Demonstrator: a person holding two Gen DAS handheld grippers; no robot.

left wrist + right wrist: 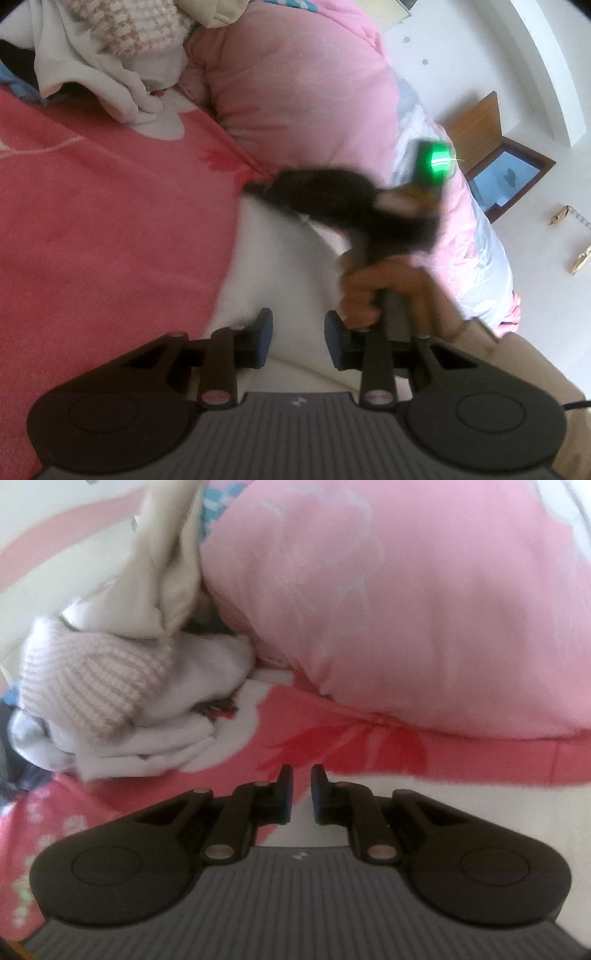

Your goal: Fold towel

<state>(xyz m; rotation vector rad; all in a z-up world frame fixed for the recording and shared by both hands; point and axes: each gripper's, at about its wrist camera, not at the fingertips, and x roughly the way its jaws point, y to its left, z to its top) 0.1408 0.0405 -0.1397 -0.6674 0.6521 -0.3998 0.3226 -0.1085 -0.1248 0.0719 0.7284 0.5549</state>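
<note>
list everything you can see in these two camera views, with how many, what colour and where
towel: one, white, spread on the bed under both claws
bedsheet: one, coral pink with a red leaf print, covering the bed
quilt: one, light pink, bunched behind the towel
clothes pile: one heap, white and cream with a pink-striped knit, left of the quilt
wooden frame: one, brown with a blue panel, on the floor at right
left claw: one, black with blue pads, open over the towel
right claw: one, black, nearly shut at the towel's far edge
hand: one, gripping the right claw's handle
</note>
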